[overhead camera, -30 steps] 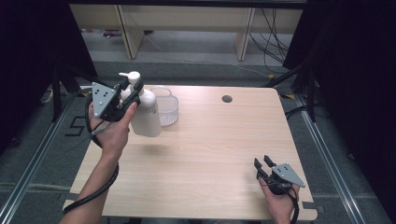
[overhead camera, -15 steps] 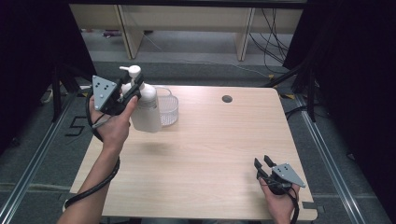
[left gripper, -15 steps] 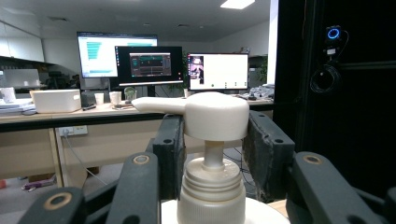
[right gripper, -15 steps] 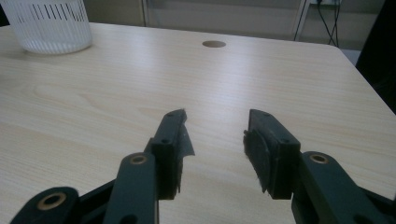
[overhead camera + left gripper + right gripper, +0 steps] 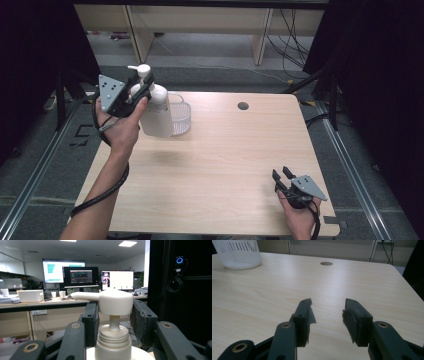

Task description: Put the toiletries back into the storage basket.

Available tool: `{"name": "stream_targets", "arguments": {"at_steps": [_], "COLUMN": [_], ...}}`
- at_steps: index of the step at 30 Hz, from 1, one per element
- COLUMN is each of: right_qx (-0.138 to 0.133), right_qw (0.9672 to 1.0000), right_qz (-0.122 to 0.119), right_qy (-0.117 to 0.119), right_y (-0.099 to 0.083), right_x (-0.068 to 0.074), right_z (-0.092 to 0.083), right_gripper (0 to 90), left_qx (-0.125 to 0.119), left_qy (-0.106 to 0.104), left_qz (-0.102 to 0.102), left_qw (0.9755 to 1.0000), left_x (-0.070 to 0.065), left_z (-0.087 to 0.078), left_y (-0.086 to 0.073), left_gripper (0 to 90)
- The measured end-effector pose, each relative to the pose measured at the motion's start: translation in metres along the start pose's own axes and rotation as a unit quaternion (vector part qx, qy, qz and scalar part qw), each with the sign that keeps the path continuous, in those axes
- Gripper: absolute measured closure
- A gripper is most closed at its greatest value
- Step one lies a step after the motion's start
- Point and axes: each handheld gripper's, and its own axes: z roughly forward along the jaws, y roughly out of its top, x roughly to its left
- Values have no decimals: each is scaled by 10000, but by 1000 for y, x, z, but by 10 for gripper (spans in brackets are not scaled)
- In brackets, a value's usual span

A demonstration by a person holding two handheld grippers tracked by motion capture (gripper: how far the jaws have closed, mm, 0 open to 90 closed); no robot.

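Fingers [image 5: 91, 322] of the left gripper [image 5: 137, 92] were clamped on the neck of the white pump bottle [image 5: 156, 112], one pad either side just under the pump head [image 5: 112, 301], roughly half spread. I had the bottle lifted clear of the counter [image 5: 220, 165], hanging near the back left corner with its body in front of the clear slotted basket [image 5: 181, 117], which stood on the wood just to its right. I judged this the carrying step: the bottle was up and in transit, not yet set anywhere. My next move called for a level wrist so the bottle hung upright, then a slow lowering, whether into the basket or onto the open counter, before letting the fingers part. The grip sat high on a narrow neck, so a swing or slip was my worry.

Farther right, the right gripper [image 5: 287, 182] rested by the front right corner, well apart from everything, its fingers [image 5: 305, 315] spread with nothing between them.
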Motion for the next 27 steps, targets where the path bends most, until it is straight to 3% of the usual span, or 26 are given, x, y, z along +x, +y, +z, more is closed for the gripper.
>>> {"name": "stream_targets", "arguments": {"at_steps": [1,6,9,19,21,27], "right_qx": [-55,-68,-56,-71,3,-23], "right_qw": [9999,9998,10000,9999,10000,10000], "right_qz": [-131,-152,-73,-151,12,-39], "right_qy": [-44,-53,-20,-45,7,0], "right_y": [0,0,0,0,0,0], "right_x": [-2,-2,-1,-2,0,-1], "right_z": [0,0,1,0,0,0], "right_gripper": [575,574,575,574,574,574], "left_qx": [-4,-23,-23,-50,-40,-28], "left_qy": [6,30,48,54,62,55], "left_qz": [7,0,3,-19,-13,-5], "left_qw": [10000,10000,10000,10000,10000,10000], "left_x": [0,1,1,1,1,1], "left_z": [1,4,8,16,18,23], "left_y": [0,0,-1,1,0,0], "left_gripper": [589,589,589,589,589,589]}}
